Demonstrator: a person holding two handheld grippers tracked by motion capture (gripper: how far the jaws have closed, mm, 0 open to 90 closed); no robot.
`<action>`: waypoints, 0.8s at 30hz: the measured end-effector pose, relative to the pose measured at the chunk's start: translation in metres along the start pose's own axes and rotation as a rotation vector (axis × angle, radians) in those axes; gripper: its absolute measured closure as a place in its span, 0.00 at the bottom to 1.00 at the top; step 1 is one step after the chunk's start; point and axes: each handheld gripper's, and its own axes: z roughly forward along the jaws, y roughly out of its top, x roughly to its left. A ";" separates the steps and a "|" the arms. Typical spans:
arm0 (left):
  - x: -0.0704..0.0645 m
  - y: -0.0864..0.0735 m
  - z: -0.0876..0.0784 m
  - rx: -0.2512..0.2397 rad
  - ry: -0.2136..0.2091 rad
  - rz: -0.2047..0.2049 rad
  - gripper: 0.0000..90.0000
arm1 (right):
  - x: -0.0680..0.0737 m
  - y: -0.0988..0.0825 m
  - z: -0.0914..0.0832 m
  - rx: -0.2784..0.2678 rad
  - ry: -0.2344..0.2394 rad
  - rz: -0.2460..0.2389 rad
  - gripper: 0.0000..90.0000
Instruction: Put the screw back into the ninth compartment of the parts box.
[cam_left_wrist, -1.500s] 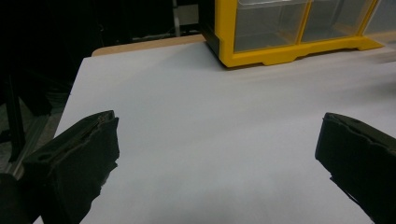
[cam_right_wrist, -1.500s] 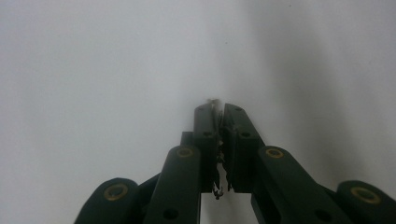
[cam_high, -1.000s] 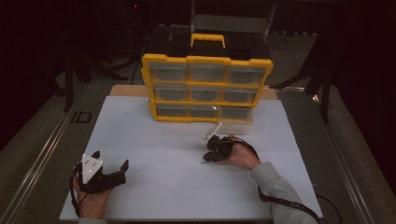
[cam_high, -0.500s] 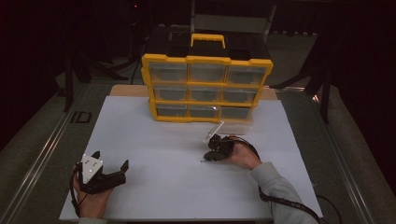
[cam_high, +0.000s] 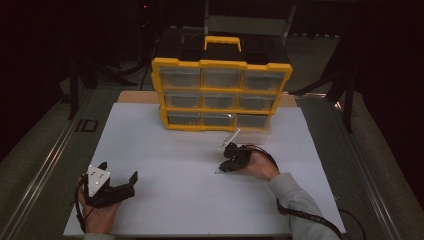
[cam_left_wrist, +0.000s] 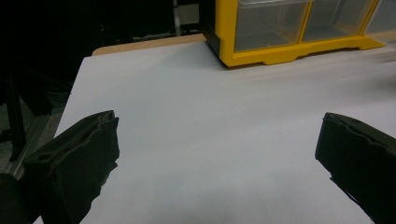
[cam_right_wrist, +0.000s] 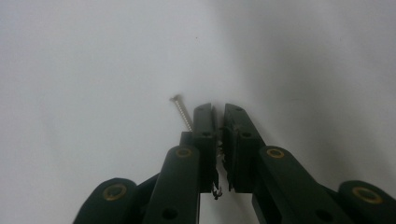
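A small screw (cam_right_wrist: 182, 111) is lying flat on the white surface (cam_high: 170, 150), just beside the right tool (cam_right_wrist: 216, 109) and on the left of its tip as the right gripper view frames it. Its long axis is running nearly parallel to the tool's jaws, head pointing away from the camera, shank disappearing behind the left jaw. The jaws are standing almost fully together with a thin slit between them, and the screw is sitting outside that slit rather than in it, so the right tool appears to be gripping nothing; whether the jaw's outer face is touching the shank cannot be told. Judgement: any pick-up is turning on a small sideways shift toward the screw and a reopening, since the thing is lying alongside the jaws and not between them. In the high view the screw is showing as a faint thin line (cam_high: 218, 172) just off the right tool's tip (cam_high: 223, 169), mid-surface. A small clear drawer (cam_high: 229, 139) is lying tilted on the surface just beyond the right hand, in front of the yellow organiser (cam_high: 220, 95). The left tool (cam_high: 117, 176) is resting well apart at the near left corner, jaws spread wide and empty. Nothing is standing between the right tool and the screw.
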 end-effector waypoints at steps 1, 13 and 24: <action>0.000 0.000 0.000 0.000 0.000 0.000 0.00 | -0.001 0.000 0.000 0.002 0.001 0.006 0.94; 0.000 0.000 0.000 -0.001 0.001 0.000 0.00 | -0.002 0.003 -0.002 -0.007 0.011 0.027 0.94; 0.000 0.000 0.000 -0.002 0.004 -0.002 0.00 | -0.007 0.004 -0.002 -0.019 -0.013 0.048 0.94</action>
